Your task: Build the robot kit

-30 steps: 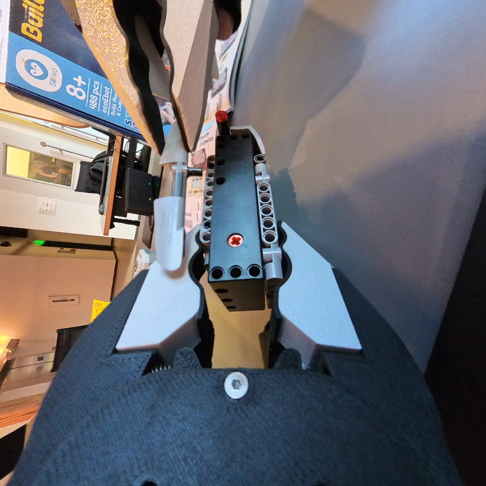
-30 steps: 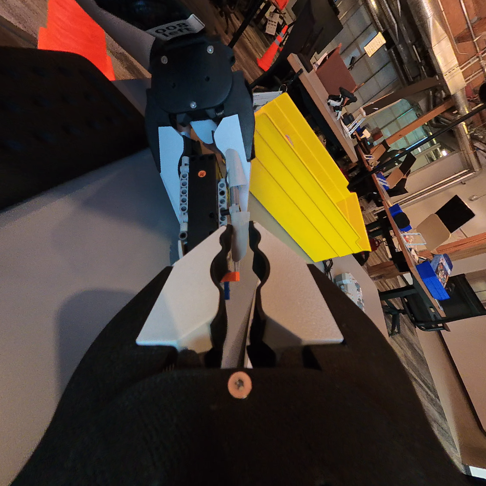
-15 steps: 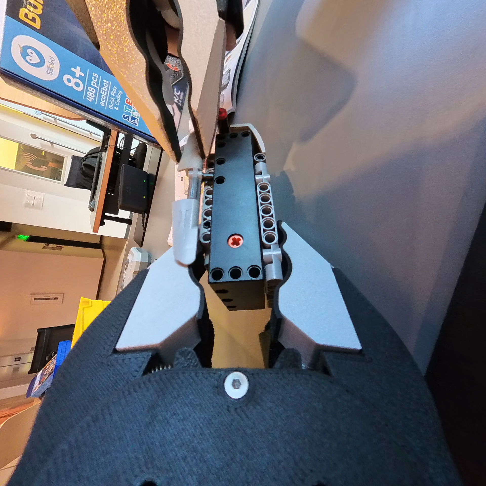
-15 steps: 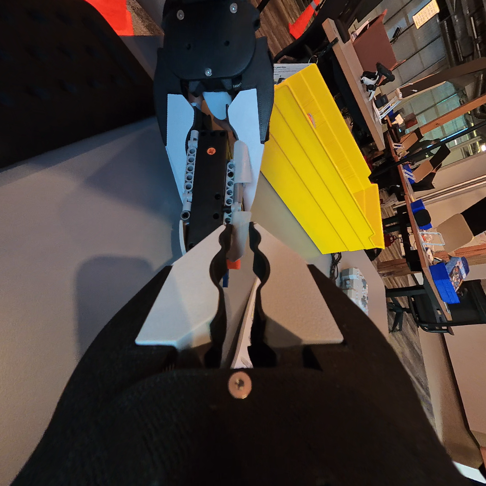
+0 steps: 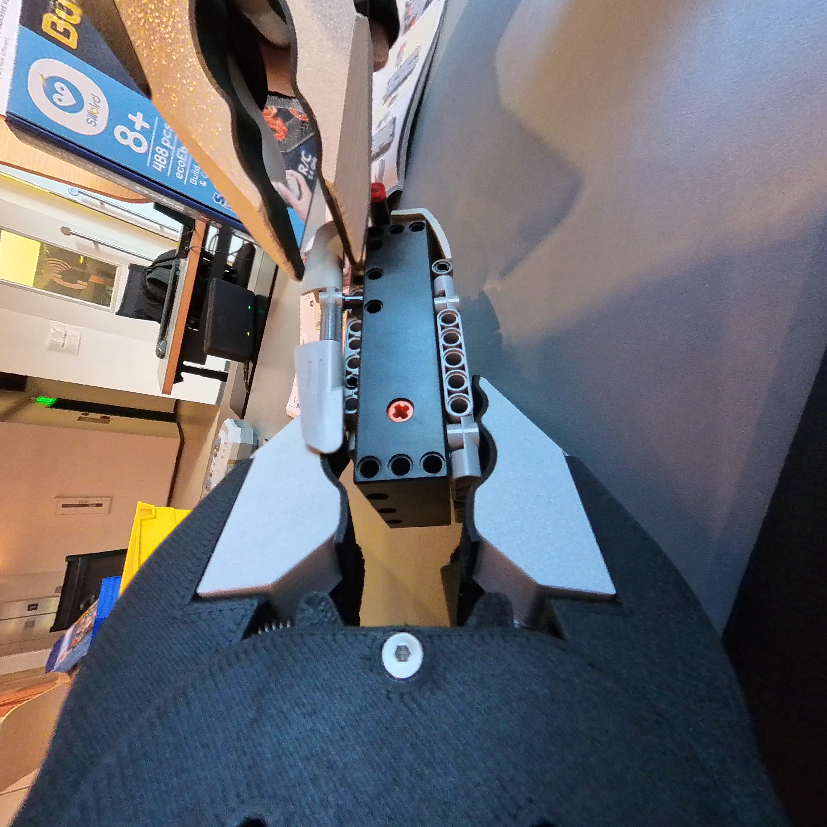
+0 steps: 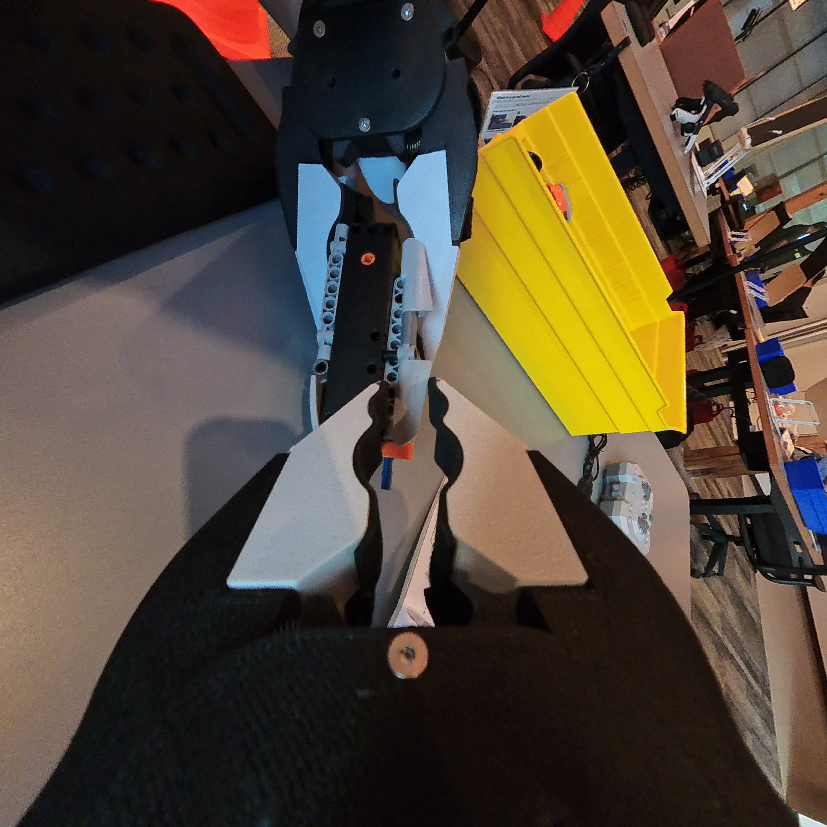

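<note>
Blue-and-white printed kit box (image 5: pixel 96 112) at 10 o'clock in left wrist view, lettering left unquoted. Left gripper (image 5: pixel 405 416) clamped on black building-block assembly (image 5: pixel 398 353), grey holed beams either side, red cross pin on its face. Right gripper (image 6: pixel 400 398) narrowed around the white curved panel piece (image 6: pixel 409 394) at the assembly's near end, fingertips touching it. Yellow bin (image 6: pixel 568 277) at 2 o'clock over grey table (image 6: pixel 134 402).

My left gripper (image 5: pixel 405 429), matt black ribbed plastic with satin grey fingers (image 5: pixel 532 483), clamps a smooth black plastic block (image 5: pixel 398 358) flanked by grey holed beams (image 5: pixel 452 358). Beside it: a glossy yellow plastic bin (image 6: pixel 564 277), a matt grey tabletop (image 6: pixel 134 380).
</note>
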`<action>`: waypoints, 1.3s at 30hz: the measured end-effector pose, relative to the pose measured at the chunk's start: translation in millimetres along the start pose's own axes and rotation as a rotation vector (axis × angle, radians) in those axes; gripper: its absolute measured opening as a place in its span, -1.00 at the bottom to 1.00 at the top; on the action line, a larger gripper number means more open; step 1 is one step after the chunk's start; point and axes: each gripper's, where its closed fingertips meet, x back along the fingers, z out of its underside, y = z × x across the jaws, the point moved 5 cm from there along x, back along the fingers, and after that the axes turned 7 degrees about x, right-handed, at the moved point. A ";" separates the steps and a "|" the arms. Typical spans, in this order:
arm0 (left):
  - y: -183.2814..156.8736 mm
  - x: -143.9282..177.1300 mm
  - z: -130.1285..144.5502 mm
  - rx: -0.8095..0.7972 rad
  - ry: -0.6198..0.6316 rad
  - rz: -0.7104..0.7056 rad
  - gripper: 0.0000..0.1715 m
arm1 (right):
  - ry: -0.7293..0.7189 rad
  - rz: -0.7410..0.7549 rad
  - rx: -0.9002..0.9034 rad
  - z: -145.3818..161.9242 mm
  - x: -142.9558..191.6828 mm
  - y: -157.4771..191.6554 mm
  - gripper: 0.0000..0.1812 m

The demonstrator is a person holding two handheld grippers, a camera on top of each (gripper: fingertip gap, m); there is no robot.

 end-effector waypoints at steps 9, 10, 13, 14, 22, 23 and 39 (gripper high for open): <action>0.0 0.0 -0.4 -0.006 0.004 0.000 -0.41 | -0.006 -0.011 -0.006 -1.5 0.3 -1.2 -0.81; 0.1 0.0 -0.3 -0.006 0.004 0.001 -0.41 | -0.009 -0.009 -0.007 -1.8 0.6 -1.4 -0.79; 0.3 -0.2 -0.3 -0.002 0.005 0.003 -0.41 | -0.015 -0.013 -0.014 -2.8 1.2 -0.6 -0.77; 0.3 -0.3 -0.3 -0.002 0.005 0.002 -0.41 | -0.018 -0.012 -0.015 -3.2 1.5 -0.4 -0.76; 1.7 -0.8 -0.8 0.027 0.010 0.022 -0.41 | 0.029 0.044 0.020 -19.4 1.2 9.0 -0.28; 2.1 -1.2 -1.1 0.034 0.011 0.029 -0.41 | 0.074 0.042 0.041 -17.9 -0.6 11.8 -0.29; 7.3 -4.7 -4.5 0.051 0.074 0.087 -0.41 | 0.342 -0.134 -0.023 -21.8 -14.2 7.6 -0.37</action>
